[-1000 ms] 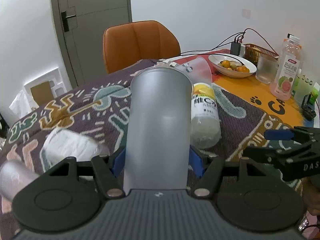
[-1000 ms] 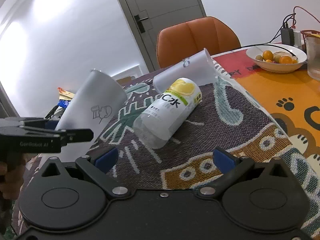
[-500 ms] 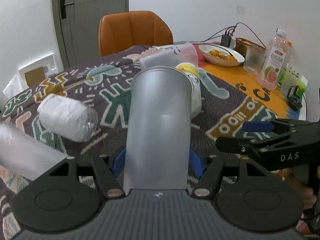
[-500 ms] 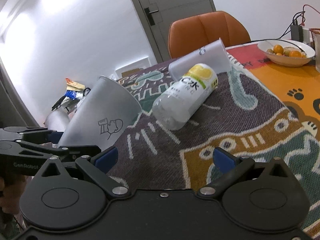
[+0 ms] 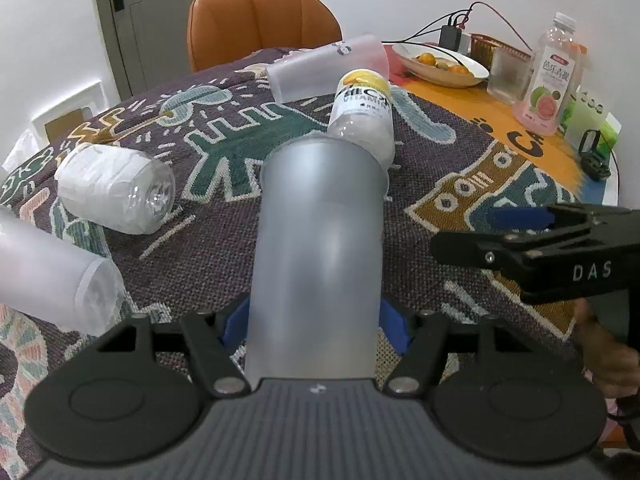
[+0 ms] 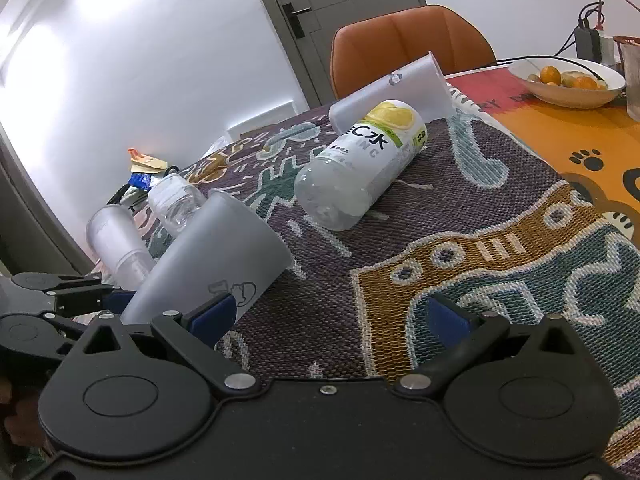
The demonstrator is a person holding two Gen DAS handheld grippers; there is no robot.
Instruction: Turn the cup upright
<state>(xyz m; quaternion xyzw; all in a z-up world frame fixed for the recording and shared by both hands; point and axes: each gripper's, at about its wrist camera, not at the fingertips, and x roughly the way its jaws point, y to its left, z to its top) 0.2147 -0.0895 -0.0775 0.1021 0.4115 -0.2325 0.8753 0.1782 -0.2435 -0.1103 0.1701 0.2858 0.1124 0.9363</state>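
My left gripper (image 5: 314,322) is shut on a frosted grey cup (image 5: 318,248). The cup points forward and slightly down, rim away from me, low over the patterned cloth (image 5: 224,240). In the right wrist view the same cup (image 6: 216,268) tilts with its rim up and to the right, held at its base by the left gripper (image 6: 92,300). My right gripper (image 6: 328,316) is open and empty, beside the cup on its right. It also shows in the left wrist view (image 5: 520,236).
A second frosted cup (image 5: 328,66) lies on its side at the back, against a lying yellow-labelled bottle (image 5: 362,116). A lying clear bottle (image 5: 116,194) and another frosted cup (image 5: 52,276) are at left. A fruit bowl (image 5: 440,66), a glass and a juice bottle (image 5: 550,76) stand far right.
The left gripper has tipped down and lowered the held cup toward the cloth. The right gripper has moved closer to the cup and stayed open.
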